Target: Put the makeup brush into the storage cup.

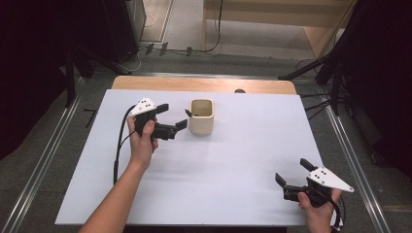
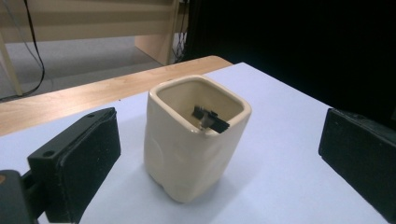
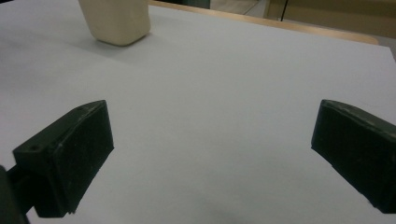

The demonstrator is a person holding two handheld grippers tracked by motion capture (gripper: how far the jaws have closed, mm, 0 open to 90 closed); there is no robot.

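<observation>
Cream ceramic cup (image 1: 201,117), square-mouthed with rounded corners, stands upright on the white desk (image 1: 233,160) toward the far side, a little left of centre. A small black object (image 2: 210,120) lies inside the cup, leaning against the inner wall with one end just at the rim; what it is cannot be made out. Left gripper (image 1: 174,115) is held just to the left of the cup, jaws pointing at it and spread wide; nothing between the pads, and they do not touch the cup. In the left gripper view the cup sits between and beyond the two black jaws, apart from both. Right gripper (image 1: 291,171) is held at the near right corner of the desk, well apart from the cup, jaws likewise wide open and empty; bare desk surface lies between them in the right gripper view, with the base of the cup (image 3: 116,21) at the top left.
</observation>
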